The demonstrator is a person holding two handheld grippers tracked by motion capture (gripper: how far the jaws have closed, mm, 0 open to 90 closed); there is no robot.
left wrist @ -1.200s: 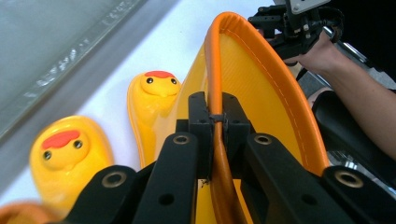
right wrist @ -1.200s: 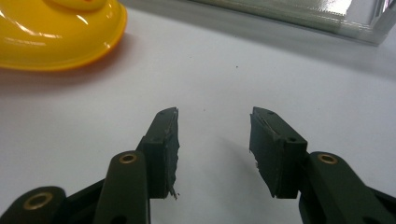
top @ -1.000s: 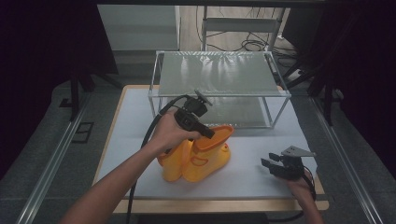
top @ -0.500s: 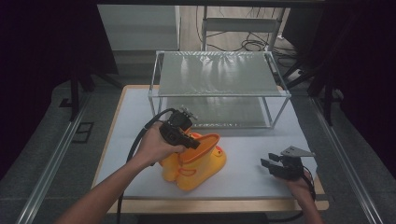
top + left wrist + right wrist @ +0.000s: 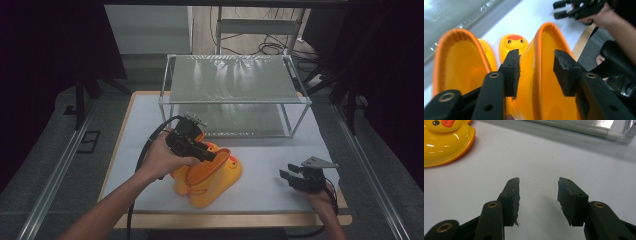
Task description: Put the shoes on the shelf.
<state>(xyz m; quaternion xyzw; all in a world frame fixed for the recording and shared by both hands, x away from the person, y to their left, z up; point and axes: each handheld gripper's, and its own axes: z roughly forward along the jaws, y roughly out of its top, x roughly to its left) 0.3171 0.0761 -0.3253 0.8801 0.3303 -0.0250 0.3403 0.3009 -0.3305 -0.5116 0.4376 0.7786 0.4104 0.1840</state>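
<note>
Straddling the rim of one yellow duck rain boot, our left tool has its jaws spread wide, one jaw outside the shaft wall and the other over the boot's mouth, so it has hold of nothing yet. We judge that this placement is chosen because the thin stiff rim is the easiest part of a rubber boot to pinch, and a grip there would let the boot hang upright when lifted. The second boot stands just beside the first, its open shaft also facing the left tool's camera, and the duck face on a toe peeks out between the two shafts. In the high view the pair of boots sits on the white tabletop at our left front, near the clear two-tier shelf rack behind them.

Our right tool waits well apart at the right side of the tabletop, low over the surface, jaws wide apart and empty; its own camera looks across bare white surface with a boot toe at the far left. We take it that it is parked there to leave the left hand room to work.
</note>
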